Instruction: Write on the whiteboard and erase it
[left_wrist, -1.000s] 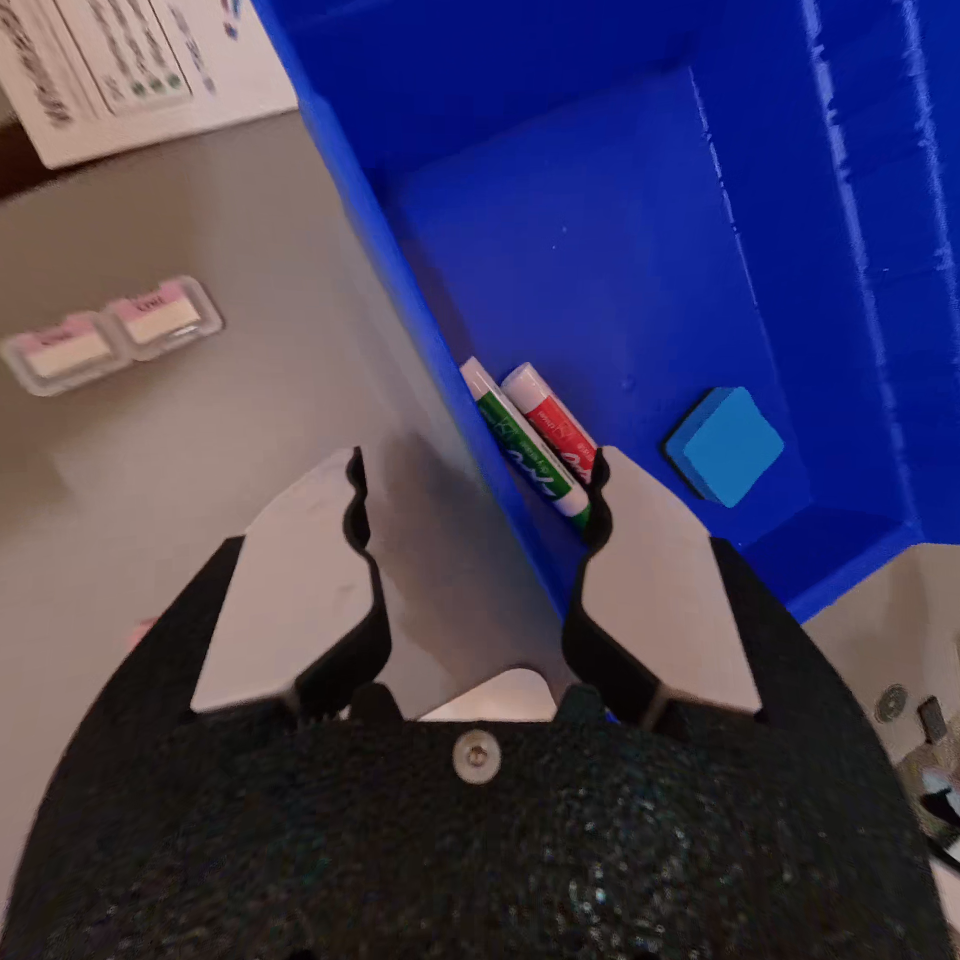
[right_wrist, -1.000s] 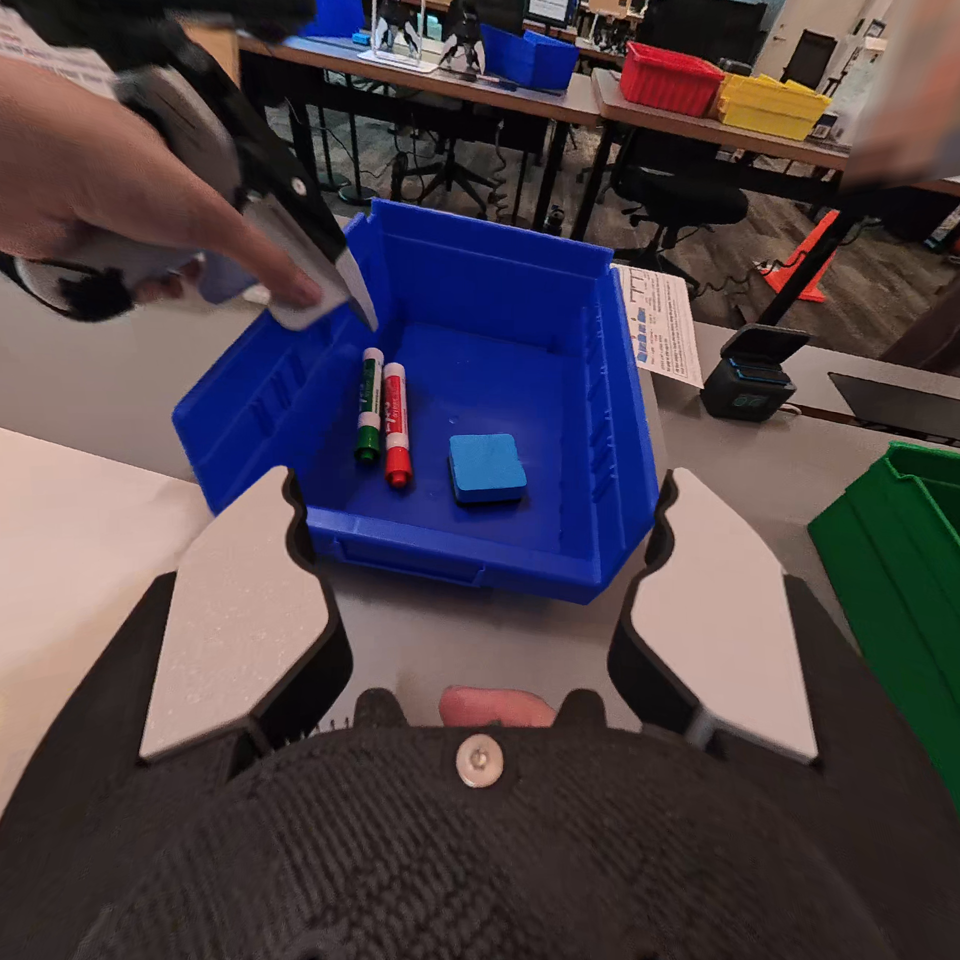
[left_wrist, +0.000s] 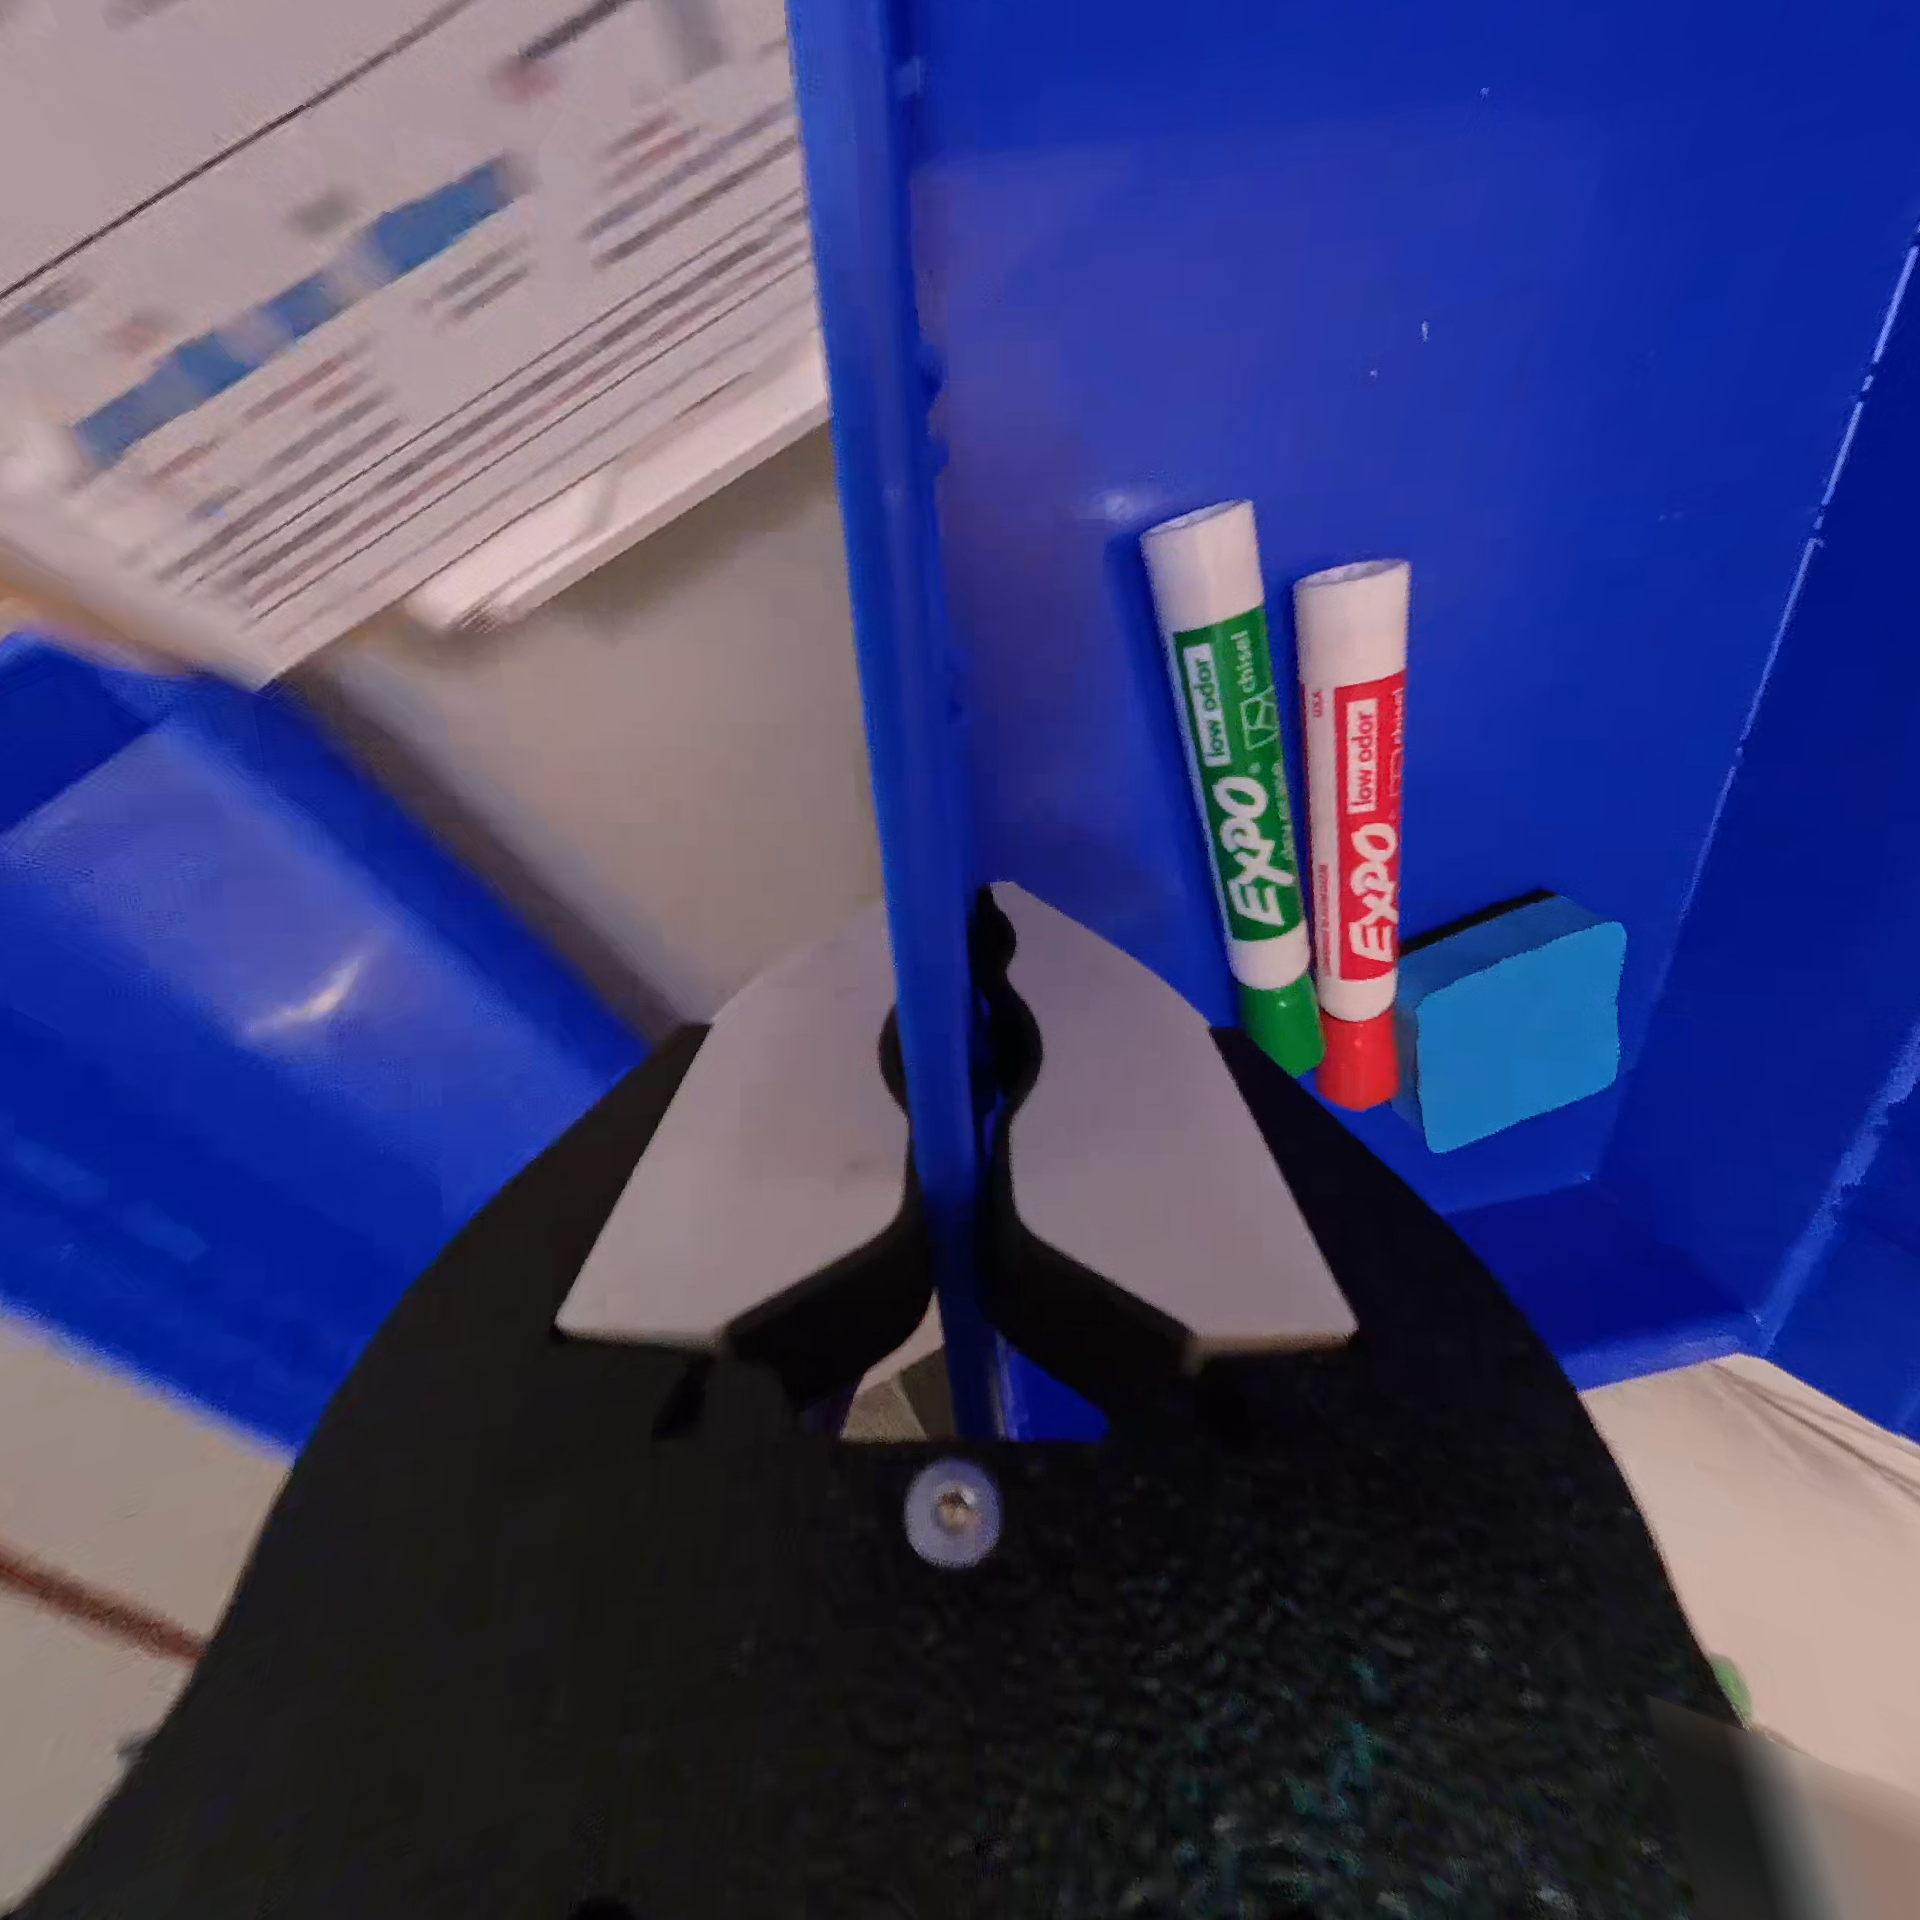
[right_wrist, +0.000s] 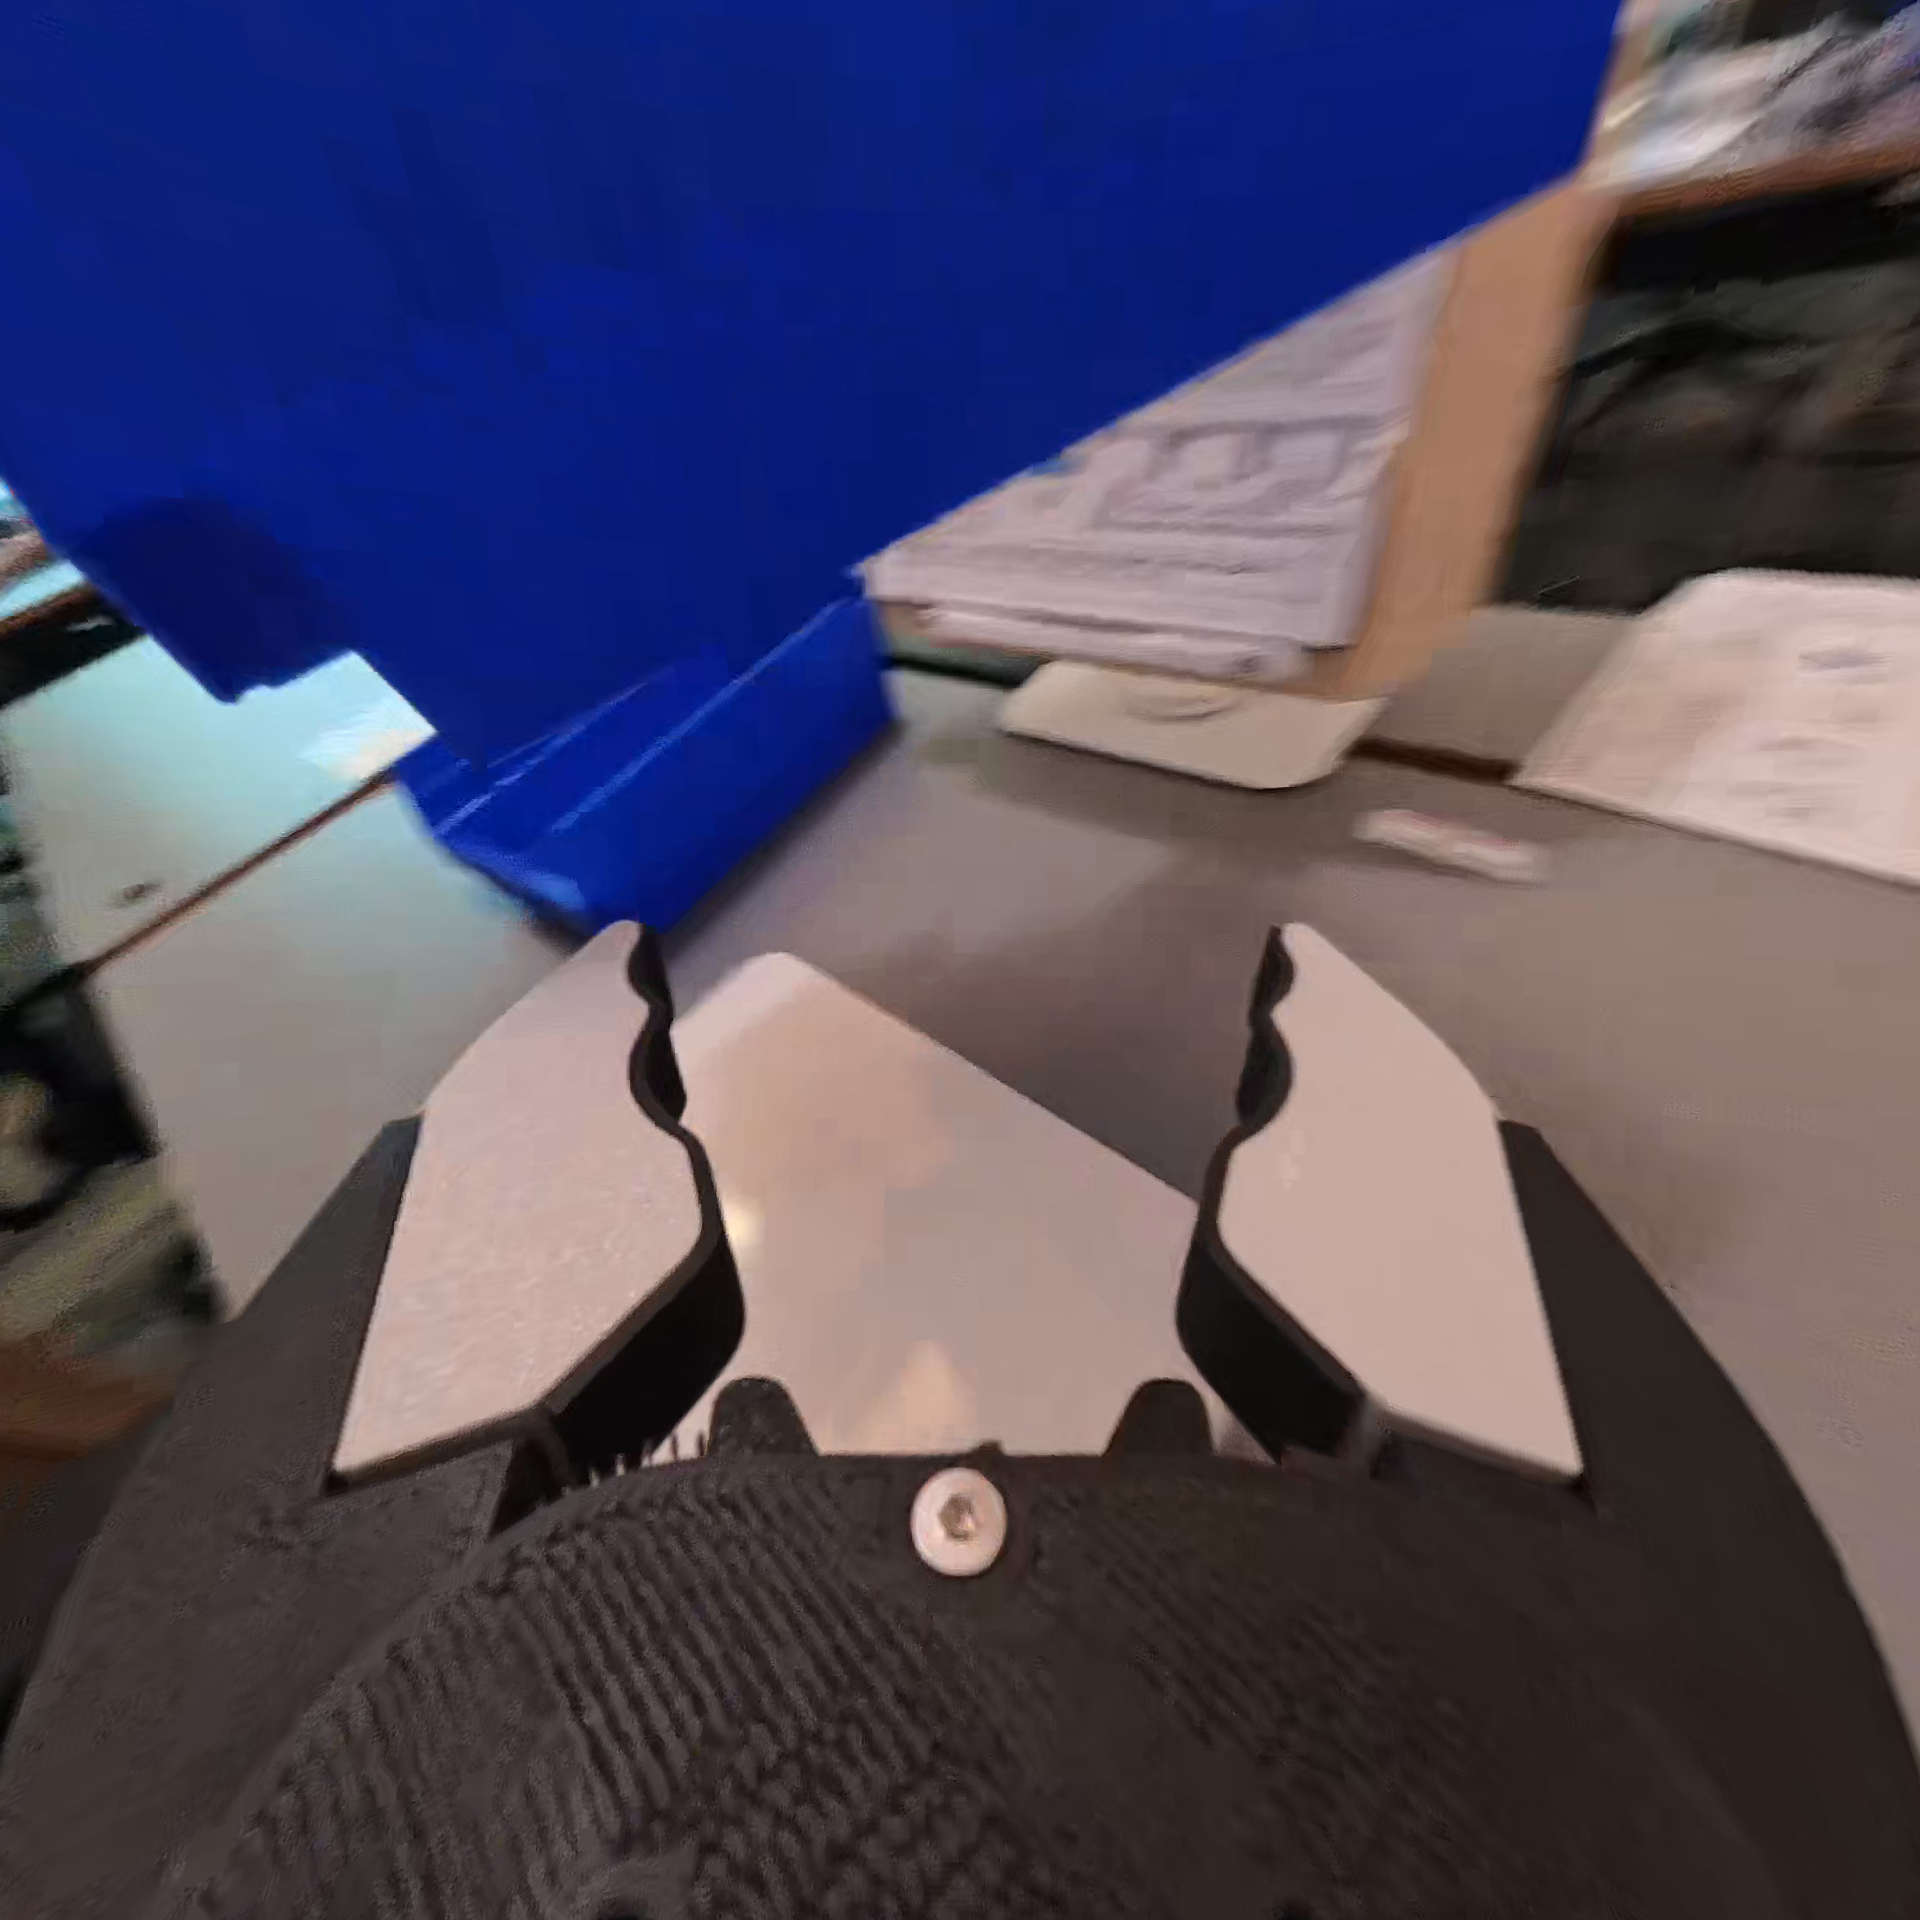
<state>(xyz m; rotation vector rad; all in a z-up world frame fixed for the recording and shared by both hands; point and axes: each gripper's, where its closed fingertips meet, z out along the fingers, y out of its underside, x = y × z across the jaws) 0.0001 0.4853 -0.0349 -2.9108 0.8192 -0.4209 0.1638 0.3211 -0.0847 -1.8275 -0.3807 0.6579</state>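
Note:
My left gripper (left_wrist: 940, 935) is shut on the side wall of the blue bin (left_wrist: 914, 623), which is raised and tilted. Inside it, a green marker (left_wrist: 1236, 790), a red marker (left_wrist: 1356, 831) and a blue eraser (left_wrist: 1507, 1029) lie together against the bin's lower end. In the right wrist view the bin's outside (right_wrist: 623, 312) fills the upper left, one end low near the grey table. My right gripper (right_wrist: 956, 945) is open and empty, just above a corner of the white whiteboard (right_wrist: 914, 1164) that lies on the table.
Another blue bin (left_wrist: 208, 987) shows blurred at the left of the left wrist view, with printed sheets (left_wrist: 364, 343) behind it. In the right wrist view a stack of papers (right_wrist: 1195, 540), a tan board (right_wrist: 1475, 416) and a white sheet (right_wrist: 1766, 707) sit at the back right.
My left gripper has closed on the bin wall and lifted and tilted the bin; the markers and eraser slid together. My right gripper has swung low over the whiteboard corner.

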